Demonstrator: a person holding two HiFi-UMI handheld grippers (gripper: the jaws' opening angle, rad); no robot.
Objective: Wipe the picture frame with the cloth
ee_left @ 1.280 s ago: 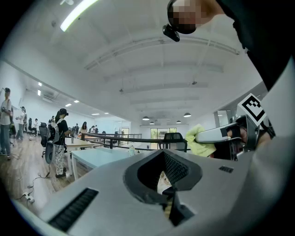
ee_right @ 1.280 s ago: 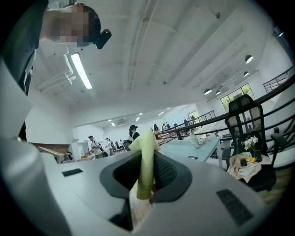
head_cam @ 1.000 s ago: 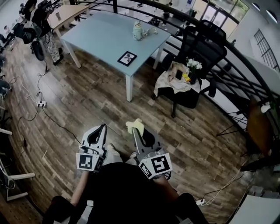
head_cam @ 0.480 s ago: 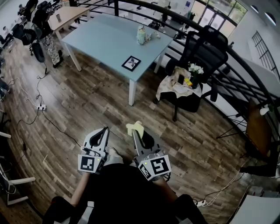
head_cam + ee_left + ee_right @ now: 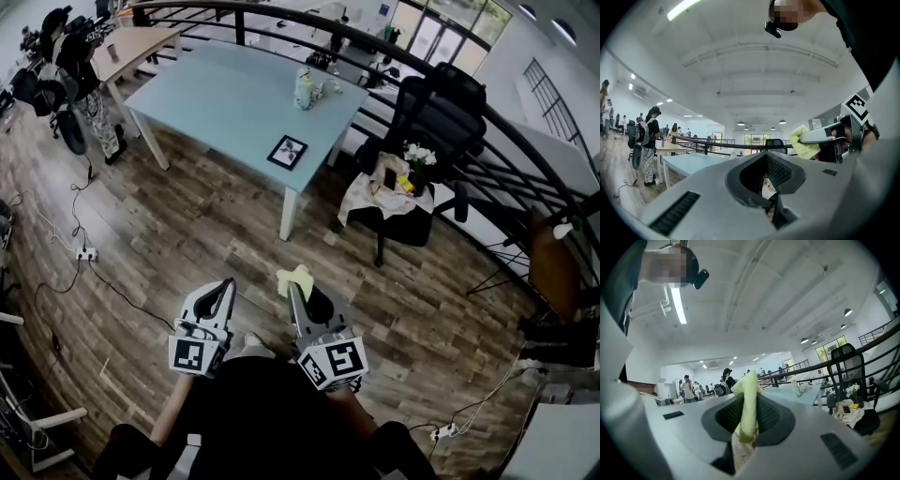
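Head view: right gripper (image 5: 298,287) pinches cloth (image 5: 294,277); left gripper (image 5: 223,287) pressed together, empty. Frame (image 5: 287,152) lies flat near table (image 5: 216,94) front corner, well ahead, roughly in line with right gripper, the nearer one

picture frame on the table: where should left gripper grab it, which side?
Probably its near rim, coming from the front edge of the table: the picture frame lies flat close to that edge, so only thin sides offer purchase. The left gripper is shut and empty.
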